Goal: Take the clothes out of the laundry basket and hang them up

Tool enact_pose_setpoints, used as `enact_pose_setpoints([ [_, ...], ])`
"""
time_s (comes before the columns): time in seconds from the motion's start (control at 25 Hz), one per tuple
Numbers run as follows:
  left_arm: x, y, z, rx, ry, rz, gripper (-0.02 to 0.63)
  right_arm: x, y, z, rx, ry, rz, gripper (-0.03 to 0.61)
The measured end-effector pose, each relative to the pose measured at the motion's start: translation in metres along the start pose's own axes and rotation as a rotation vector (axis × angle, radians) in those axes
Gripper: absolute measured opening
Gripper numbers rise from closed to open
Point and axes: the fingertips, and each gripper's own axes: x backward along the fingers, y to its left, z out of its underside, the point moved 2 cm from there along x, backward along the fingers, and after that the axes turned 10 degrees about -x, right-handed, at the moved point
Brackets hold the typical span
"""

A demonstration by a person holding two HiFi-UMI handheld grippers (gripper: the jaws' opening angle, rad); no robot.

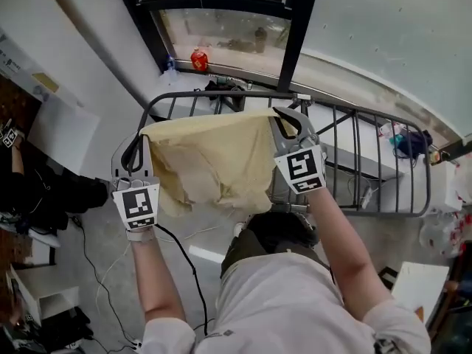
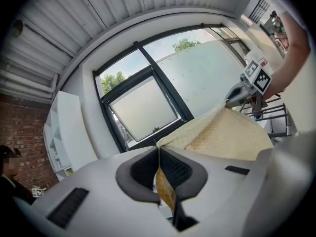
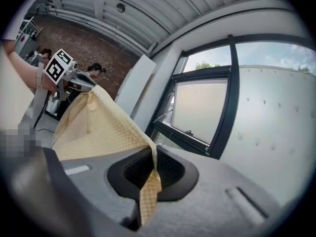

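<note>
Right now the drying rack (image 1: 357,153) is lying beyond and below both tools, and its nearest rail looks like the biggest hazard. If the yellow cloth (image 1: 214,161) is going over too low, its sagging lower edge is likely to be catching on that rail and bunching instead of draping. The cloth is hanging spread between the two tools. The left gripper (image 2: 159,154) is clamping one top corner with its jaws shut tight on it, and the right gripper (image 3: 152,154) is clamping the other the same way. Only a narrow strip of fabric is showing behind each pair of pads, so pulling the hands further apart is probably risking a corner slipping free. Letting go on one side first is likely to leave the cloth sliding off the bar. Further out, a large window (image 1: 221,35) is standing past the rack, well ahead of the jaws. A blue bundle (image 1: 405,142) is sitting on the rack far to the right gripper's side, taking up space there. A black cable (image 1: 188,257) is trailing on the floor behind the left gripper, near the person's feet. A small red thing (image 1: 199,58) is resting on the sill, well out of the way.
</note>
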Motion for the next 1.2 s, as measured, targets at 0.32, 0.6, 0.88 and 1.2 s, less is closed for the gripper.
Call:
enact_pose_setpoints([
  [0.32,-0.129,0.022,-0.037,0.002,-0.161,0.095,0.009,-0.040,-0.071,-0.022,-0.008,0.006,0.217,0.011],
  [0.6,-0.215,-0.023,-0.017,-0.023,-0.120,0.235,0.010,-0.060,-0.100,0.017,-0.065,0.130,0.312,0.011],
  [0.88,-0.244,-0.088,0.046,0.019,0.004,0.380,0.011,-0.072,-0.086,0.093,-0.172,0.305,0.282,0.011],
  [1.2,-0.244,-0.138,0.111,0.068,0.130,0.477,0.060,-0.075,-0.063,0.152,-0.276,0.424,0.203,0.053],
])
